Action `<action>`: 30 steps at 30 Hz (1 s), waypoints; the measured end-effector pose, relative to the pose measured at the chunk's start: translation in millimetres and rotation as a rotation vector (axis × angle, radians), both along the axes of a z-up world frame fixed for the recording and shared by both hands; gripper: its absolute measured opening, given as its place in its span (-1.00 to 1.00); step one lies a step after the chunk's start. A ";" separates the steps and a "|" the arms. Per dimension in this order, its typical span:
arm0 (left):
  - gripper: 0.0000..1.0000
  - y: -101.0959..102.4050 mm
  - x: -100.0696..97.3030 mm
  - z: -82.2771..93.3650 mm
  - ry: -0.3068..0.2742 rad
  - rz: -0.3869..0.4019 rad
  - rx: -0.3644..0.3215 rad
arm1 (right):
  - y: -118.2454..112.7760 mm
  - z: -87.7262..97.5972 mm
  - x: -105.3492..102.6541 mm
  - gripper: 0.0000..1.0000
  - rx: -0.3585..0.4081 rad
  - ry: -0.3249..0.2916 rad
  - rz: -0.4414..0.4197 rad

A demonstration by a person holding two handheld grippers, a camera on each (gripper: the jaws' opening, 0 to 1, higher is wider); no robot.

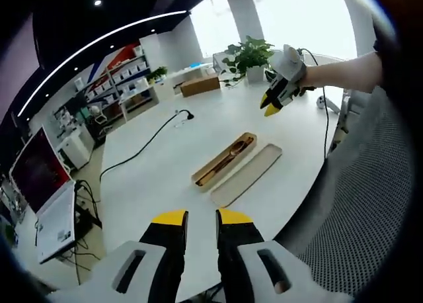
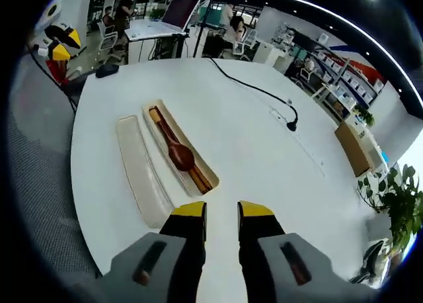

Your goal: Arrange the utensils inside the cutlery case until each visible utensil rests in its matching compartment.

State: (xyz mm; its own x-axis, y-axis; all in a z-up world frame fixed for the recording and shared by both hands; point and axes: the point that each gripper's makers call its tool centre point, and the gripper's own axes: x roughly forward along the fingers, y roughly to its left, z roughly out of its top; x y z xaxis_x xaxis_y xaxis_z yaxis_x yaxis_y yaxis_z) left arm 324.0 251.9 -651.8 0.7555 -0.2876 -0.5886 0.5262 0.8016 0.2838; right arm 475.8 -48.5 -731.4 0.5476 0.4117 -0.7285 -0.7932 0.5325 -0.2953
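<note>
- Two views, left gripper view first: my left gripper [image 1: 201, 217] hangs released, empty, over the tabletop [image 1: 158, 177] edge; the cutlery case [image 1: 225, 160] holds a wooden spoon [image 1: 227, 157], its lid [image 1: 246, 174] alongside; my right gripper [image 1: 272, 104] beyond, near a potted plant [image 1: 250, 55].
- Right gripper view: my right gripper [image 2: 222, 210] released, empty; case [image 2: 181, 156] and lid [image 2: 141, 168] just ahead; black cable [image 2: 254, 88] behind.

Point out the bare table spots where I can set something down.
Bare white table lies between the open case and the black cable, and again near the right gripper. It is crowded where the lid lies beside the case.
</note>
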 end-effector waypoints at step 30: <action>-0.67 -34.5 5.0 -28.7 0.183 -0.259 0.036 | -42.7 -55.1 -92.5 -0.67 0.116 0.290 -0.052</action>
